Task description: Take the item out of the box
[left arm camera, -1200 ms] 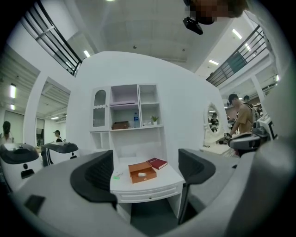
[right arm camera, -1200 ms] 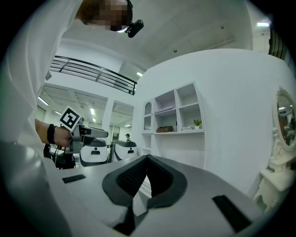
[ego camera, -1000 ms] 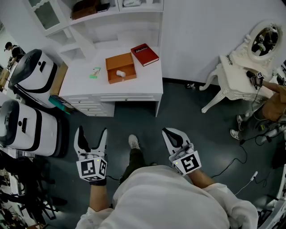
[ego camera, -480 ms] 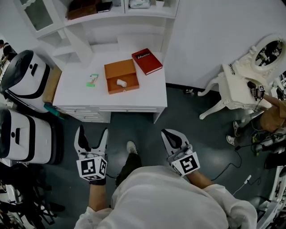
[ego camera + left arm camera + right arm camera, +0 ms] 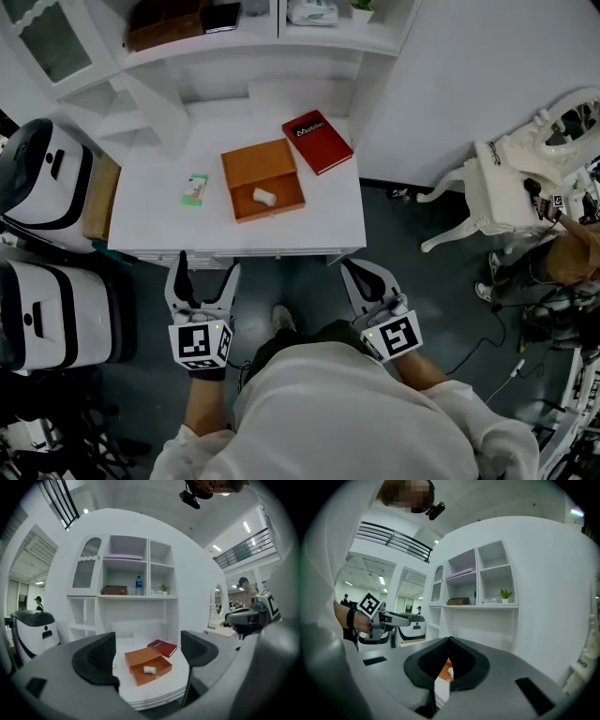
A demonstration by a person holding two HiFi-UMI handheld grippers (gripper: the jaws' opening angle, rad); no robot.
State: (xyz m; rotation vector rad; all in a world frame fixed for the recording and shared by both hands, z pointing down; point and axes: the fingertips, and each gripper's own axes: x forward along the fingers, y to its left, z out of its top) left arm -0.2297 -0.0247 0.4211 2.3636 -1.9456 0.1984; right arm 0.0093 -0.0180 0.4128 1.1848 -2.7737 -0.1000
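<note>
Small white item (image 5: 264,196) lies inside open orange box (image 5: 265,178). Short of box: left gripper (image 5: 203,271) jaws wide; right gripper (image 5: 364,277) jaws closed, empty.

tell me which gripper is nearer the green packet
Left. The left gripper is before the desk edge, almost in line with the green packet; the right gripper is at that edge, far to its right.

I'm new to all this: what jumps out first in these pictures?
An open orange box on the white desk, a small white item lying inside and a red book beside it. Nearer the person, the left gripper is held with jaws apart and the right gripper with jaws together, both short of the desk.
</note>
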